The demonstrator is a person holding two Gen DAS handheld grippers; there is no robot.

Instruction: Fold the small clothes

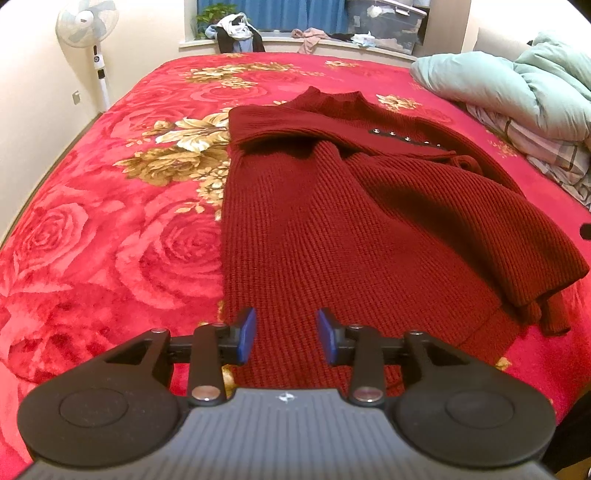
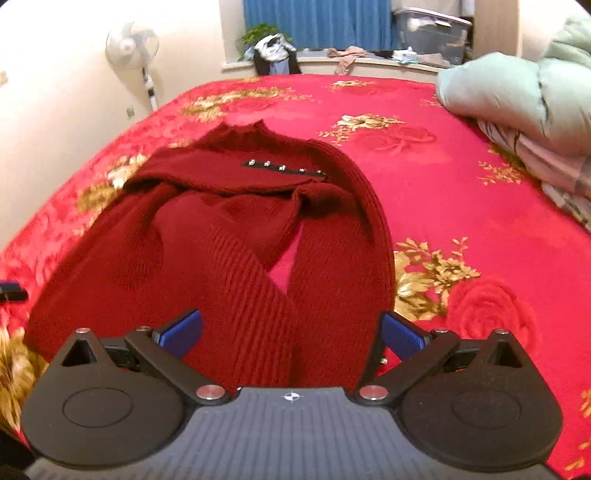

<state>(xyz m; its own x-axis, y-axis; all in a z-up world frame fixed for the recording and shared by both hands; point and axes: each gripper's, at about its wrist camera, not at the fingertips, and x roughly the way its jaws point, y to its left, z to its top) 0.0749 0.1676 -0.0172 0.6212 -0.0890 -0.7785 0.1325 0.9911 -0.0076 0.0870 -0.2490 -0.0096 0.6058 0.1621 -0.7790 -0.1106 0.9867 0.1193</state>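
Note:
A dark red knitted sweater (image 1: 351, 221) lies on the red rose-patterned bed cover (image 1: 110, 221), collar away from me, with a strip of silver studs near the shoulder. Its left sleeve is folded across the chest and its right side is bunched over the body. My left gripper (image 1: 286, 334) is open and empty, just above the sweater's bottom hem near its left edge. In the right wrist view the sweater (image 2: 221, 240) fills the middle. My right gripper (image 2: 291, 334) is wide open, with the sweater's lower right part and sleeve between and under its blue pads (image 2: 400, 334).
A pale green duvet (image 1: 517, 81) and a striped sheet (image 1: 546, 147) are piled on the bed's right side. A standing fan (image 1: 88, 33) is by the left wall. A windowsill (image 1: 295, 40) with clothes and a plastic box is beyond the bed.

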